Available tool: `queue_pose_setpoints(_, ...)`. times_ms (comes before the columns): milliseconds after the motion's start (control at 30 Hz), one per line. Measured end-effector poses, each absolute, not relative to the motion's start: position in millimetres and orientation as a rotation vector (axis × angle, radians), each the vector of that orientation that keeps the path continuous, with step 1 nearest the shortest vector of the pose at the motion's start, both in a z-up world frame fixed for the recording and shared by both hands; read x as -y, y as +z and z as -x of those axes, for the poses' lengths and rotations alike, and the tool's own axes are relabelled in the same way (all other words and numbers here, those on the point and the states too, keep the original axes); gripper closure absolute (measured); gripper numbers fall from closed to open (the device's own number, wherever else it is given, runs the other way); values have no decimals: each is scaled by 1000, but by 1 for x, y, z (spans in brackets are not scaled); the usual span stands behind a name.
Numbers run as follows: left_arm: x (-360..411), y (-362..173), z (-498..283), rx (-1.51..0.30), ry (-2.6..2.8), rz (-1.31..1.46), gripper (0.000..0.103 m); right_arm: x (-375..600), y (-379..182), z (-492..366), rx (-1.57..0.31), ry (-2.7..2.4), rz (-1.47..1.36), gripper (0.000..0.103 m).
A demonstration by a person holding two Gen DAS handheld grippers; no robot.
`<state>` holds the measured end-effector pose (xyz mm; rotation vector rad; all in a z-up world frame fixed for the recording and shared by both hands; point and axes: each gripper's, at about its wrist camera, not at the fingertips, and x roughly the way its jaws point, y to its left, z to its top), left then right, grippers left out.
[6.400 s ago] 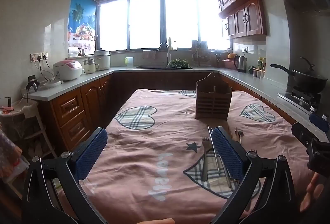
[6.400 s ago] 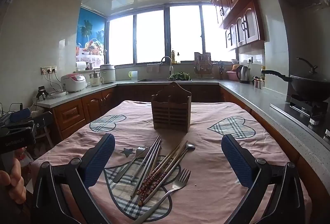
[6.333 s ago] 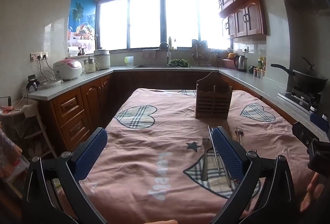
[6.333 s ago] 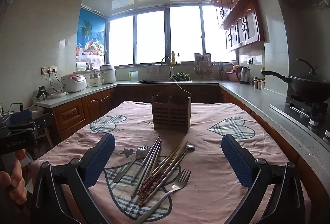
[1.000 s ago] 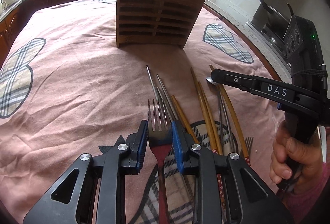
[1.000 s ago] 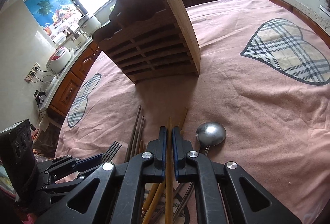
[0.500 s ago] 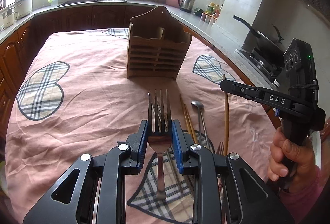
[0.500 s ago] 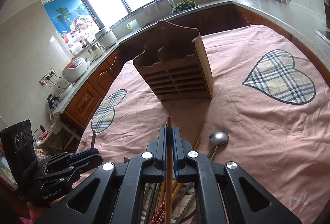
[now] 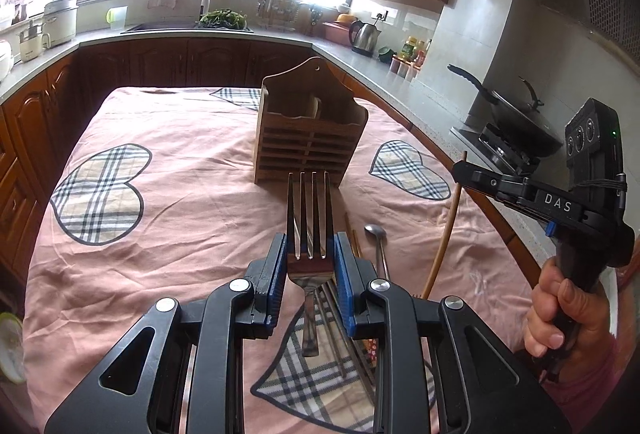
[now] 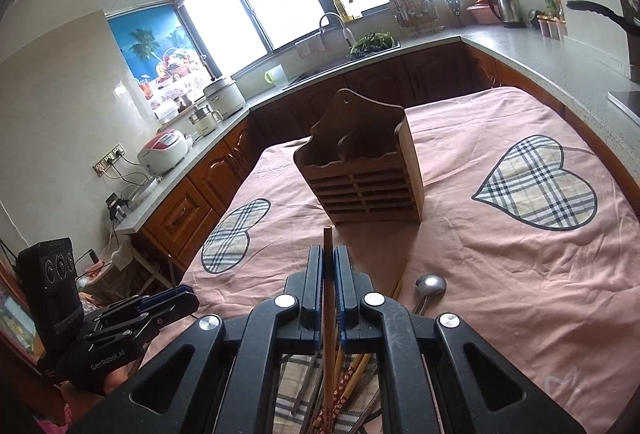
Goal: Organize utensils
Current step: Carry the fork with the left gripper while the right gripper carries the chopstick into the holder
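My left gripper [image 9: 310, 254] is shut on a steel fork [image 9: 309, 218], tines pointing forward, lifted above the pink cloth. My right gripper [image 10: 328, 266] is shut on a wooden chopstick [image 10: 327, 294], also raised; in the left wrist view that gripper [image 9: 460, 167] sits at the right with the chopstick [image 9: 442, 238] hanging below it. The wooden slatted utensil holder [image 9: 310, 138] [image 10: 364, 182] stands upright on the table beyond both grippers. A spoon [image 10: 429, 286] and several chopsticks and forks [image 10: 344, 386] lie on the cloth below.
A pink tablecloth [image 9: 168, 194] with plaid hearts covers the table. Brown cabinets and a grey counter [image 9: 168, 36] ring it, with a sink, kettle [image 9: 364, 36], rice cooker [image 10: 164, 150] and a wok on the stove [image 9: 516, 118]. A person's hand [image 9: 560, 298] grips the right handle.
Both grippers have risen off the pile, the left carrying the fork, the right the chopstick. The holder now looks smaller and farther below.
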<state>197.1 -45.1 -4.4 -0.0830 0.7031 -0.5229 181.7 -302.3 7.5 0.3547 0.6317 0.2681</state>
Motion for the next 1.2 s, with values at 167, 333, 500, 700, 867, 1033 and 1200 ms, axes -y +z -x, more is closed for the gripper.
queue_pose_setpoints(167,44,4,-206,-678,-518,97,82,303,26,-179,-552,261,-338,98)
queue_pose_setpoints(333,44,16,-219,-646,-515,109,82,306,42,-185,-476,240,-328,98)
queue_pose_setpoints(500,46,33,-236,-608,-509,113,82,311,50,-200,-434,226,-338,98)
queue_pose_setpoints(700,53,59,-264,-538,-505,131,82,327,64,-222,-363,193,-368,98)
queue_pose_setpoints(867,62,84,-295,-460,-490,142,82,345,86,-248,-268,155,-399,98)
queue_pose_setpoints(1033,69,98,-339,-403,-455,170,82,359,104,-278,-161,120,-409,98)
queue_pose_setpoints(1200,77,92,-386,-393,-406,201,82,364,107,-314,-124,87,-386,98)
